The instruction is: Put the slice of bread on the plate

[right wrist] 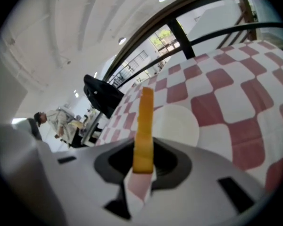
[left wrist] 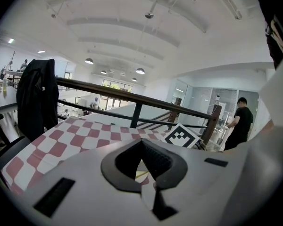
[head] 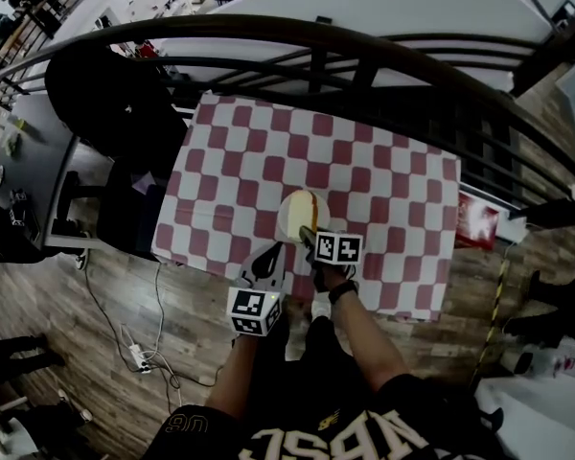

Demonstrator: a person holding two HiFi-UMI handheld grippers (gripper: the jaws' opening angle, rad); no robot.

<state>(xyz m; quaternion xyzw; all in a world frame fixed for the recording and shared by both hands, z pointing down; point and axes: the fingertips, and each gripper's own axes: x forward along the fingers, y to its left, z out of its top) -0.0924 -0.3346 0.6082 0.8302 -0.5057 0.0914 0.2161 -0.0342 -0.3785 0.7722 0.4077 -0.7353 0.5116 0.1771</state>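
A yellow slice of bread (right wrist: pixel 144 128) stands on edge between the jaws of my right gripper (right wrist: pixel 142 166), which is shut on it. Just beyond it lies the round white plate (right wrist: pixel 177 124) on the red-and-white checked tablecloth (right wrist: pixel 226 93). In the head view the right gripper (head: pixel 310 234) holds the slice of bread (head: pixel 306 205) over the near part of the plate (head: pixel 287 218). My left gripper (head: pixel 264 260) hangs to the plate's near left with nothing in it. In the left gripper view its jaws (left wrist: pixel 142 141) meet at the tips, and the right gripper's marker cube (left wrist: pixel 181 136) shows just past them.
A black railing (head: pixel 364 65) runs along the table's far side. A chair with a black jacket (head: pixel 101 89) stands at the left, beside a dark desk (head: pixel 24 175). A red object (head: pixel 475 223) lies off the table's right edge. A person (left wrist: pixel 240 121) stands beyond the railing.
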